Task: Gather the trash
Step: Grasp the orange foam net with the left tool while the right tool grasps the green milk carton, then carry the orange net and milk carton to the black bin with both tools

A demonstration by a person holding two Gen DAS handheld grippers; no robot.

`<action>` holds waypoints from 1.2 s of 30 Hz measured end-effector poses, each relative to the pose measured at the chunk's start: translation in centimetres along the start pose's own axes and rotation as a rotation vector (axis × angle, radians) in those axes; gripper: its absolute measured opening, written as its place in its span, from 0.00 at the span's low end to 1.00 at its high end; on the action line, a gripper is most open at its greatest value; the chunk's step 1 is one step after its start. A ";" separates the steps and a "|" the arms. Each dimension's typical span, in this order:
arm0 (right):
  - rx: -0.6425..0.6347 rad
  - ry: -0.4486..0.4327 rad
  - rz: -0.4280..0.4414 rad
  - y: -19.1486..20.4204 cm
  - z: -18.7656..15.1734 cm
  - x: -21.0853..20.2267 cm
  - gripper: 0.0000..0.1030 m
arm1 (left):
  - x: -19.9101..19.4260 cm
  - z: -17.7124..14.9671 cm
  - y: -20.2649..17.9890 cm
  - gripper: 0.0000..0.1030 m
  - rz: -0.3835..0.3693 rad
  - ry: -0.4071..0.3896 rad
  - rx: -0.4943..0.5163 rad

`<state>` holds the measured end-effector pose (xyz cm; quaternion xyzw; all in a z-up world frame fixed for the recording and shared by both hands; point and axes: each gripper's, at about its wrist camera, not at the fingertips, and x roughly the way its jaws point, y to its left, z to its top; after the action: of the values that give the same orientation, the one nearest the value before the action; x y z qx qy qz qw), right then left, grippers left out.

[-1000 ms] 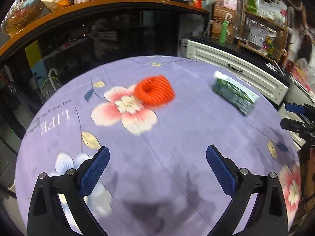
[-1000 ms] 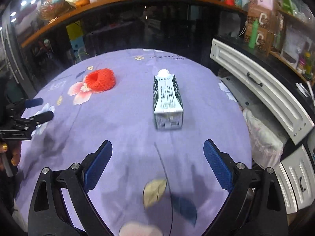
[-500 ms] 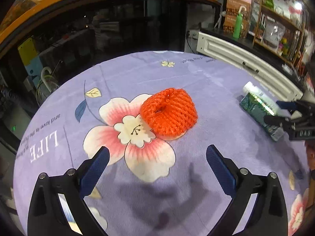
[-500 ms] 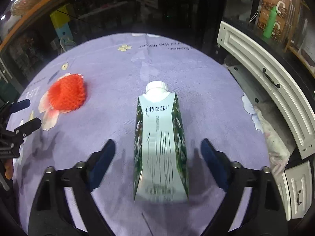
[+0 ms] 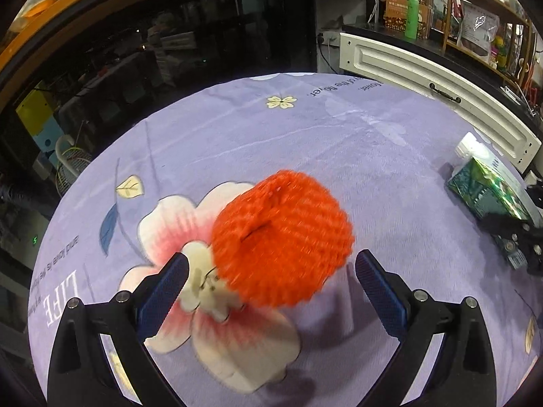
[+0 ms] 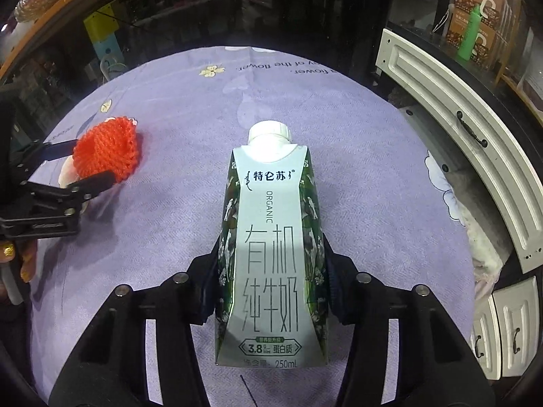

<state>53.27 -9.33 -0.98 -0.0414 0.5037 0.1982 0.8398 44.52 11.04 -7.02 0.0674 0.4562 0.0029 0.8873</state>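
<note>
Neither piece of trash is collected yet, as I judge it: both lie on the purple flowered tabletop (image 6: 373, 176) and no bin shows in either view. My right hand-held gripper (image 6: 271, 281) straddles the near half of the milk carton (image 6: 271, 244), which lies flat with its white cap pointing to the far side; the jaws are closing on it, and the pads look to be meeting its green sides, though I cannot say the pinch is firm. My left hand-held gripper (image 5: 271, 281) is spread wide, with the orange foam net (image 5: 281, 237) just at its mouth, a little to the far side of the fingertips and pressed by neither pad. From the right view that net sits at the far left of the cloth on a printed flower, between the left gripper's fingers. What is left: finish the right grip, close the left on the net, lift both and carry them off. Compared with a second ago, both grippers have come in close: the carton lay well beyond open right jaws then, and the net was small and far from the left one.
</note>
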 end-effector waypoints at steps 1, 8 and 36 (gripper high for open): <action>0.002 -0.002 -0.003 0.0 -0.1 0.0 0.50 | 0.4 0.2 -0.2 0.94 -0.001 0.005 0.000; 0.013 -0.030 -0.009 0.1 -0.5 -0.1 0.50 | 1.3 0.7 -0.5 0.79 0.015 -0.010 -0.019; 0.044 -0.318 0.038 2.1 -13.7 -16.3 0.50 | -13.4 -8.9 -6.4 0.30 -0.153 -0.239 -0.086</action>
<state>34.35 -15.79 6.61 0.0185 0.3694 0.2072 0.9057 29.12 4.86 -2.03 -0.0056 0.3507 -0.0533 0.9349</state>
